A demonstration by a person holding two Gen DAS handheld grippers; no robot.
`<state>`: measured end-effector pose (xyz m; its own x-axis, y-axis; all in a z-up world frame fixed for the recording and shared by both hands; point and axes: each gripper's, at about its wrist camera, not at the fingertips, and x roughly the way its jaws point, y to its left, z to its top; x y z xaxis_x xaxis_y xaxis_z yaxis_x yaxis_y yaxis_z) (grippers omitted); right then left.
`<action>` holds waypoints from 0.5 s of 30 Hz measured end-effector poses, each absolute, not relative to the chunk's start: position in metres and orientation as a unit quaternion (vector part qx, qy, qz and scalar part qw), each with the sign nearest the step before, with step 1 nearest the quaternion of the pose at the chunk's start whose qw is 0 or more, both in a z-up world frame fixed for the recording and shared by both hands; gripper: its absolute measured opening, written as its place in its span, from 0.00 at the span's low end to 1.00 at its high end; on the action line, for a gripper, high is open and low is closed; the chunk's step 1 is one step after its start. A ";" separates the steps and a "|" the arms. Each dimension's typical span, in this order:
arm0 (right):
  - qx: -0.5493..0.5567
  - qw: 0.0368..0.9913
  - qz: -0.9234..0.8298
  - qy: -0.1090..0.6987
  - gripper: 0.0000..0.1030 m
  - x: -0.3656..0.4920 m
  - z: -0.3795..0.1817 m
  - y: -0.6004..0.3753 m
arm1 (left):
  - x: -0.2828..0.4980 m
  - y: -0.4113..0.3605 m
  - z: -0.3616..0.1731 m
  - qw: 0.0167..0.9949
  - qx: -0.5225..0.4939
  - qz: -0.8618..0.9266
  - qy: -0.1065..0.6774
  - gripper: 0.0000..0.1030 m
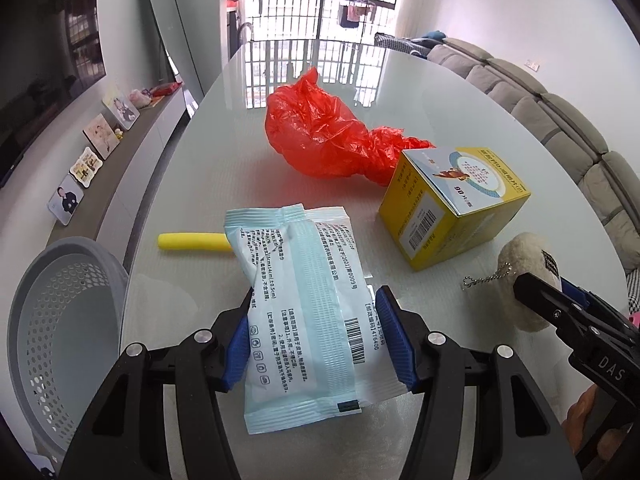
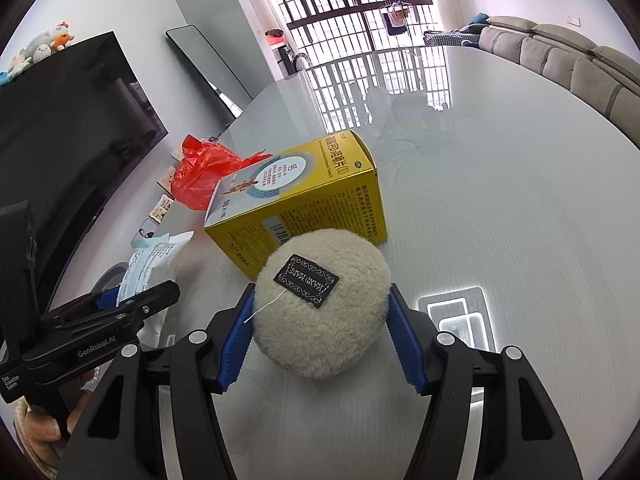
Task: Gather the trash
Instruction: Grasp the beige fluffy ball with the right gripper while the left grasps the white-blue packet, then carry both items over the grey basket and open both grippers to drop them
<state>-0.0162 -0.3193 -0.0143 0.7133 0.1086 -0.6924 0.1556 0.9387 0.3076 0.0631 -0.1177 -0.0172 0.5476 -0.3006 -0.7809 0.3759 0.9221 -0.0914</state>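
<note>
Landmark: the yellow box [image 1: 452, 208] is taken as reference; it is stood on the glossy white table [image 1: 460, 92], one corner turned toward the cameras.
Left gripper [image 1: 320, 344]: the jaws are set partly open, and the blue pads [image 1: 394, 338] are seen pressed against both long edges of a pale blue wipes packet [image 1: 304, 304]. The packet is held.
Wipes packet: it is carried in front of and to the left of the yellow box, printed side up. Whether it is lifted clear of the table cannot be told.
Right gripper [image 2: 320, 328]: the jaws are set partly open and are closed on a cream plush ball [image 2: 322, 306]; both blue pads are in contact with its sides.
Plush ball: it is held just in front of the yellow box, a black woven label [image 2: 306, 286] turned upward. In the left wrist view a small bead chain [image 1: 486, 278] is seen hanging from it.
Red plastic bag [image 1: 324, 132]: it is left crumpled behind the yellow box and to its left, its tail touching or nearly touching the box.
Yellow stick [image 1: 192, 241]: it is laid flat to the left of the yellow box, one end hidden under the held packet.
Grey perforated basket [image 1: 60, 320]: it is placed well to the left of the yellow box, off the table edge, at a lower level.
Person: fingers [image 2: 44, 426] are glimpsed on the left gripper's handle in the right wrist view.
</note>
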 end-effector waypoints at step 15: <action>0.148 0.913 0.037 0.379 0.59 -0.022 0.003 -0.254 | 0.036 -0.055 0.005 0.903 0.031 -0.174 0.393 0.55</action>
